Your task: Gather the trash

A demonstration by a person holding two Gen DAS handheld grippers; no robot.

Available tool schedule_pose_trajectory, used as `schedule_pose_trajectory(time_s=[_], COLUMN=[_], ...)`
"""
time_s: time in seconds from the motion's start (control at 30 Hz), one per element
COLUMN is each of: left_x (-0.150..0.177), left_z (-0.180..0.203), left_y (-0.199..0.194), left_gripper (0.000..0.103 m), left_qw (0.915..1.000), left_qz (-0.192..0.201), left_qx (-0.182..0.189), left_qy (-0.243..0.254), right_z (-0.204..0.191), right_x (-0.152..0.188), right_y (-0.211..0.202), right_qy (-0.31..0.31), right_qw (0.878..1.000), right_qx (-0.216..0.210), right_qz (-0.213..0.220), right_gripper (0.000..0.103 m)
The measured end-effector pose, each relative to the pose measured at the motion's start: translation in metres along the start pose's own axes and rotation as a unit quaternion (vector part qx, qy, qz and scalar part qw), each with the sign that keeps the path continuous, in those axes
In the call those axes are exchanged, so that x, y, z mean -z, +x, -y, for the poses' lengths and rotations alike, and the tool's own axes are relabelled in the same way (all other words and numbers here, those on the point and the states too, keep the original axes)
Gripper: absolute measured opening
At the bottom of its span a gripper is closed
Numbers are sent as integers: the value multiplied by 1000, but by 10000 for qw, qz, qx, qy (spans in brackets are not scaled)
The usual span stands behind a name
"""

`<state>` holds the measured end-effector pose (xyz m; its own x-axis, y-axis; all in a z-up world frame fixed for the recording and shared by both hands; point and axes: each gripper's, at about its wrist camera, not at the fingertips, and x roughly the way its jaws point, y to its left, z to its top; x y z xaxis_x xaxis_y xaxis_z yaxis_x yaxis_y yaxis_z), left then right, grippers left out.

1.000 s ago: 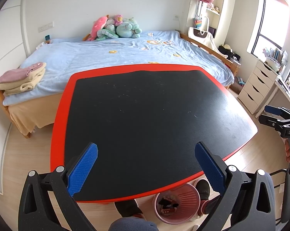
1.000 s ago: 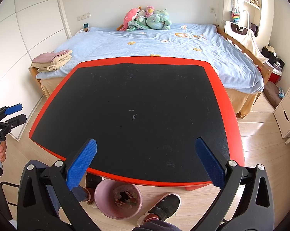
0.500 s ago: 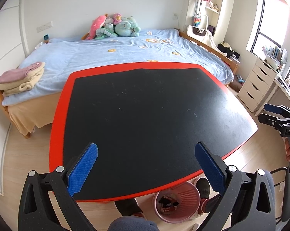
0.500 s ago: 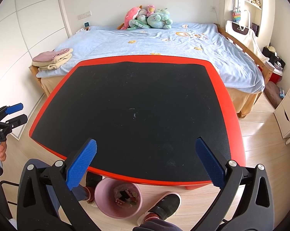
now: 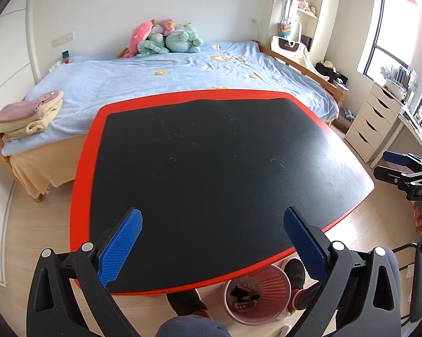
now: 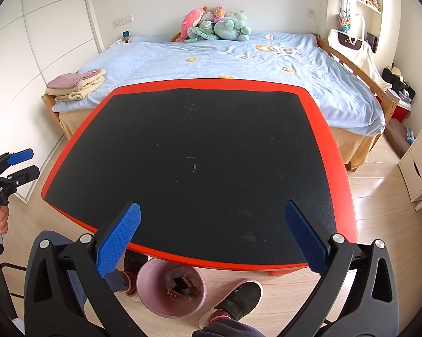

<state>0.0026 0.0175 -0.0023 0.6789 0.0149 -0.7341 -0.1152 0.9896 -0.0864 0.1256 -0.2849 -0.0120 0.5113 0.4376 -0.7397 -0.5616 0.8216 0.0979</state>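
Note:
A pink trash bin [image 5: 256,295] stands on the floor under the near edge of the table, with wrappers inside; it also shows in the right wrist view [image 6: 170,292]. The table [image 5: 82,196] has a red rim and a black mat, with no trash on it in either view [image 6: 343,185]. My left gripper [image 5: 212,238] is open and empty above the table's near edge. My right gripper [image 6: 211,234] is open and empty too. Each gripper shows at the other view's side edge [image 5: 399,165] [image 6: 14,163].
A bed [image 6: 239,61] with a blue cover, plush toys [image 6: 216,26] and folded towels [image 6: 76,84] stands behind the table. White drawers [image 5: 373,120] stand at the right. The person's feet [image 6: 233,300] flank the bin on the wood floor.
Both grippers have drifted slightly; the table sits a little lower in the views. Both stay open and empty.

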Motion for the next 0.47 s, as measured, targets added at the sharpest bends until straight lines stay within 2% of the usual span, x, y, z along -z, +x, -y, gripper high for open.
schedule_pose_trajectory(time_s=[0.47], left_x=[-2], left_z=[0], left_y=[8], left_gripper=[97], left_qw=[9999], left_qz=[-89], left_qx=[-48], left_qy=[104], right_z=[4], right_x=[0], right_y=[10], right_qy=[-40], right_qw=[9999], right_qx=[-2], right_qz=[-107], right_gripper=[100])
